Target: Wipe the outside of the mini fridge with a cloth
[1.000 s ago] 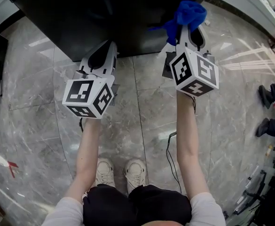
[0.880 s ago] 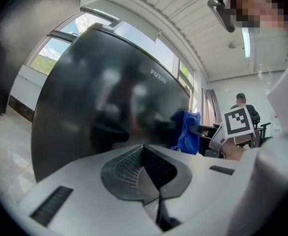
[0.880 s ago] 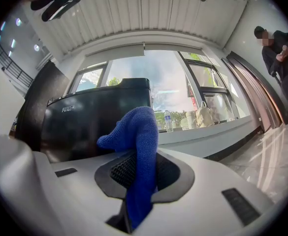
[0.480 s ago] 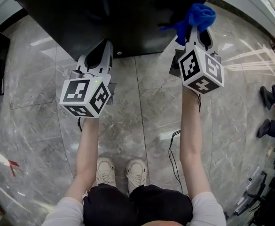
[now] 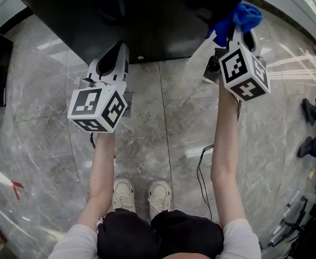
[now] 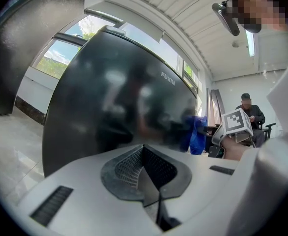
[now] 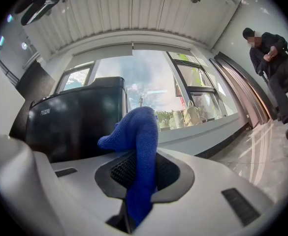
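My right gripper (image 5: pixel 237 32) is clamped on the blue cloth (image 5: pixel 244 16), up at 1 o'clock by the right corner of the black mini fridge (image 5: pixel 136 15). Can't tell if they're touching. My left gripper (image 5: pixel 116 52) is at 11 o'clock near the fridge's front, jaws pressed together on nothing.

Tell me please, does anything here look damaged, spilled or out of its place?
Nothing stands out. The black mini fridge shows no dent, the blue cloth is pinched in the right gripper near the fridge's right edge, and the left gripper is shut on nothing. No spill shows on the floor.
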### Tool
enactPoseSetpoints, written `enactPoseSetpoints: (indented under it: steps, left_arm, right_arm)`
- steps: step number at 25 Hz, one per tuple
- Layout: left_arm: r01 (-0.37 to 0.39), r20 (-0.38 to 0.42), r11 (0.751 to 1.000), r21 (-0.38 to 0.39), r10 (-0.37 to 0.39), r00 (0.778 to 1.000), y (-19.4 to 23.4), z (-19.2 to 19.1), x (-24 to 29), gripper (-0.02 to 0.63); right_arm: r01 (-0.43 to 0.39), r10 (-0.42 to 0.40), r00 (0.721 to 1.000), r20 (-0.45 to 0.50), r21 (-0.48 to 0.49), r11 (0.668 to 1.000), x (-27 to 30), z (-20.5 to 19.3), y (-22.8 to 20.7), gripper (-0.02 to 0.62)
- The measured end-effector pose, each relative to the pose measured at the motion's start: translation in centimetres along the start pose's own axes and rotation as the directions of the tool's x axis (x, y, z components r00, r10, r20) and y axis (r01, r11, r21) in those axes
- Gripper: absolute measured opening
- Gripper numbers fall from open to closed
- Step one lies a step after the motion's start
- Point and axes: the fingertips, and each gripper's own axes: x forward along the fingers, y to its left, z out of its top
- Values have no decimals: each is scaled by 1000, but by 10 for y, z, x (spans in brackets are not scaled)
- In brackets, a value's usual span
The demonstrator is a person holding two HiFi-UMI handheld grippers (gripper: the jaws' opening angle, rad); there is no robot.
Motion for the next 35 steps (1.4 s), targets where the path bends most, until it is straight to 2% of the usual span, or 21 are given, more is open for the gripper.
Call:
enactPoseSetpoints:
  steps: [4, 8, 12, 15, 18, 25, 30, 35]
  left_arm:
    - [-10, 3, 1000, 1, 10, 1000, 6, 2, -6, 5]
    - [-5, -25, 998, 60, 7, 1000, 10, 1, -25, 5]
    - [-94, 31, 995, 45, 93, 995, 43, 13, -54, 5]
    - [-162, 56, 985, 54, 159, 986, 67, 22, -74, 5]
    - [-189, 71, 981, 34, 186, 980, 84, 27, -87, 5]
    - [-249, 88, 967, 47, 244, 966, 129, 12, -113, 5]
    - [-318, 123, 948, 25, 313, 942, 175, 19, -135, 5]
    - [-350, 125, 937, 7, 346, 930, 197, 15, -149, 5]
  right_arm:
    - [-11, 11, 1000, 27, -18, 1000, -10, 7, 9, 80]
    - [-73, 72, 997, 5, 56, 996, -35, -4, 32, 80]
    - [-168, 172, 985, -27, 105, 980, -56, -20, 78, 80]
    - [-251, 262, 962, -75, 125, 960, -65, -40, 127, 80]
    - [-338, 354, 929, -111, 137, 931, -73, -61, 185, 80]
    - [-513, 522, 845, -117, 100, 852, -81, -103, 314, 80]
    - [-576, 586, 801, -127, 105, 811, -79, -124, 366, 80]
    - [-591, 599, 789, -134, 98, 801, -79, -135, 392, 80]
